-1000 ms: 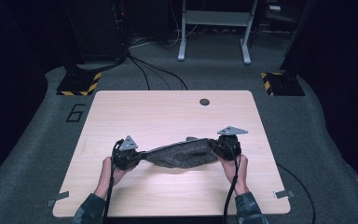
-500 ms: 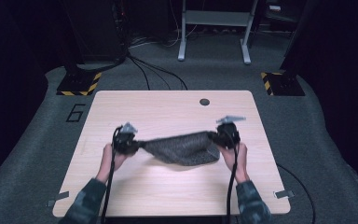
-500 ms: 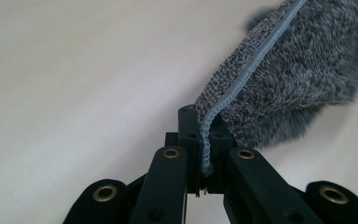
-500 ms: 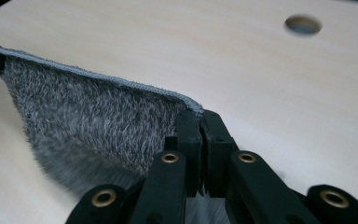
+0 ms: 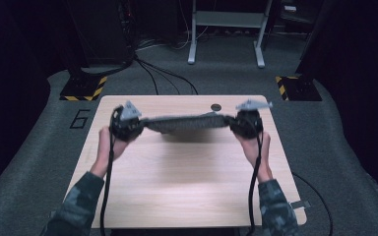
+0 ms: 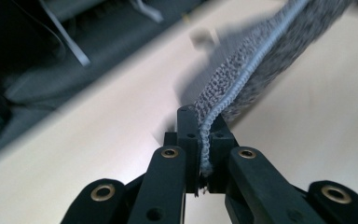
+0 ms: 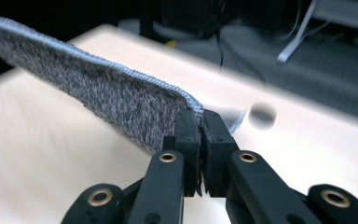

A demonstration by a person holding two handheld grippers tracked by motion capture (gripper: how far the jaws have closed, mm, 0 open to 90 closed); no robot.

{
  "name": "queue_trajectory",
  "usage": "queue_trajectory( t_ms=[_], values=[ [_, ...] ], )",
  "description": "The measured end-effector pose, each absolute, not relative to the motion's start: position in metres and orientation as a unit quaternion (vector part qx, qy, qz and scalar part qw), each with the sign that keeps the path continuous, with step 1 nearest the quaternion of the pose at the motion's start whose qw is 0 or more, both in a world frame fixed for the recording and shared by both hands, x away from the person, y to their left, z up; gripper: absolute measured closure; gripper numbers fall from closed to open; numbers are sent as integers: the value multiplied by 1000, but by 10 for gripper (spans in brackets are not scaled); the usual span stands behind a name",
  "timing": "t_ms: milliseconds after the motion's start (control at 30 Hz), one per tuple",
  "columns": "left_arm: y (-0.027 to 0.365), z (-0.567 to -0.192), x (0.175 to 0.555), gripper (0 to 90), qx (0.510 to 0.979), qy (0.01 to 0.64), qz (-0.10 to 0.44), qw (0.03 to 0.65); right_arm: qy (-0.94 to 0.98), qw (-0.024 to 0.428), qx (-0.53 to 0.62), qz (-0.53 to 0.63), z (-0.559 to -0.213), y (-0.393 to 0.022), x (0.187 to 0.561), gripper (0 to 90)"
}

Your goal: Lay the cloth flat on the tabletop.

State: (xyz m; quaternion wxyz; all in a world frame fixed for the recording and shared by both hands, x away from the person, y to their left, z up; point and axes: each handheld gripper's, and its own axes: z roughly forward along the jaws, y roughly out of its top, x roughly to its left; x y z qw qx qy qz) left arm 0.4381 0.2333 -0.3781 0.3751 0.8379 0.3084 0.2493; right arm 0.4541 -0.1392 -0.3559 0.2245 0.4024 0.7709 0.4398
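Grey towel (image 5: 186,122) is stretched taut between both grippers above the wooden table (image 5: 187,187), clear of its surface. Left gripper (image 5: 137,126) has its jaws clamped on one stitched corner of the towel; right gripper (image 5: 235,124) has its jaws clamped on the opposite corner. Small dark round hole (image 5: 216,107) sits near the table's far edge.

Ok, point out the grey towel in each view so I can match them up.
High view: the grey towel stretches across the middle, between both grippers, above the table.
Left gripper view: it runs from the fingers to the upper right.
Right gripper view: it runs from the fingers to the upper left.
Shared landmark: the towel's pale stitched edge.
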Motion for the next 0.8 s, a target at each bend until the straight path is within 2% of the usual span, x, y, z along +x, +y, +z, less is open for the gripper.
queue_trajectory(
  t_ms=[100,133,167,233,267,300,400,467,600,800],
  values=[
    [230,-437,420,836,862,309,198,349,789,200,407,416,-411,-143,429,860],
    [229,-448,416,802,868,312,176,344,799,188,408,399,-433,-143,421,850],
    [228,-464,411,725,870,324,159,336,802,180,413,393,-445,-143,416,809],
    [231,-484,398,555,871,335,117,340,812,152,414,383,-470,-145,406,690],
    [235,-490,388,473,867,345,114,341,815,148,413,378,-479,-148,400,619],
    [240,-491,382,390,865,348,108,345,813,135,419,382,-485,-153,394,514],
    [259,-484,367,287,852,364,98,364,800,122,419,411,-480,-169,384,366],
    [269,-474,364,269,844,371,110,371,795,125,420,419,-470,-175,384,305],
    [273,-457,384,220,831,388,138,373,790,140,424,420,-459,-169,404,216],
    [234,-473,436,167,832,411,158,336,809,157,436,362,-484,-138,449,157]
  ],
)
